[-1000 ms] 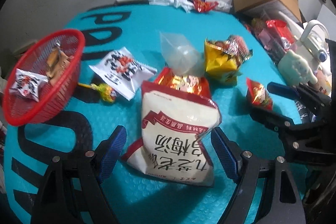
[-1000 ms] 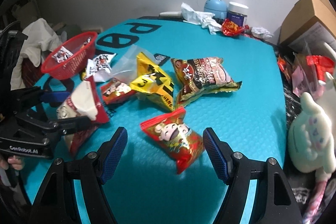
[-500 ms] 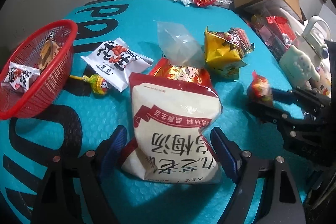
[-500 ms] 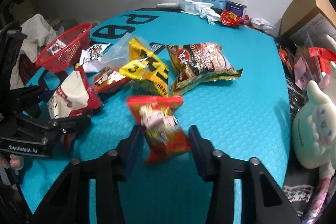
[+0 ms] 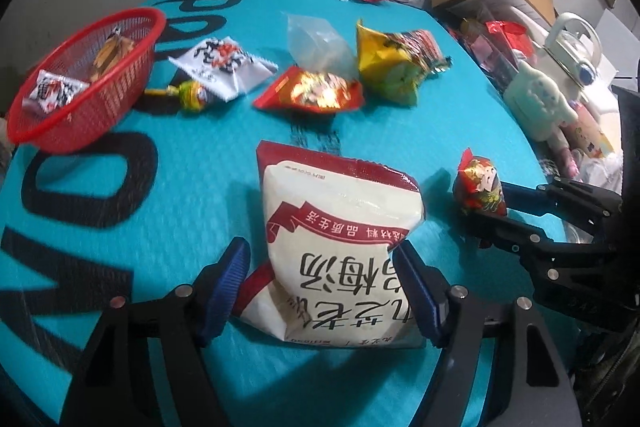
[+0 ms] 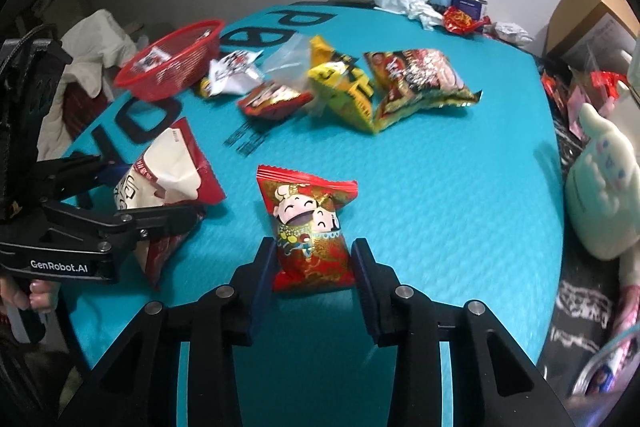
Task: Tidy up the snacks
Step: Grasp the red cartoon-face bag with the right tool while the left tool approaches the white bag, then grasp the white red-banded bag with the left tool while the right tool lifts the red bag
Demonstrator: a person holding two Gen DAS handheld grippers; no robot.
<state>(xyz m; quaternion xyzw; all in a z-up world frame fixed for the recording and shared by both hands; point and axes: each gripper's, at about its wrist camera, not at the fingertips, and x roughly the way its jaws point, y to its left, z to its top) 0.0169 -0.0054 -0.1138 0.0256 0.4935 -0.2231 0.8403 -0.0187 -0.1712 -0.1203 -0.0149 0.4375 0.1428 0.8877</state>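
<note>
Two hand-held grippers work over a teal table (image 6: pixel 440 187) strewn with snack packets. The right gripper (image 6: pixel 314 261) has its fingers (image 6: pixel 262 275) closing on a small red packet with a cartoon face (image 6: pixel 310 227); the lower half of the packet sits between them, both pads against its sides, the crimped top edge standing up beyond the fingertips. It looks light, puffy and crinkly, the glossy film likely slippery, so a hold low on the filled body seems safer than on the thin seal. The left gripper (image 5: pixel 320 287) has its fingers (image 5: pixel 224 283) closing around a large white pouch with red trim (image 5: pixel 340 227); the right pad touches the pouch, and the left stands just beside it with a sliver of gap, so this hold looks unfinished. The pouch appears soft, bulky and heavier, apt to sag, and its wide middle seems the best place to squeeze. Well beyond the fingertips, to the left, a red mesh basket (image 5: pixel 132 23) already holds a few small packets.
</note>
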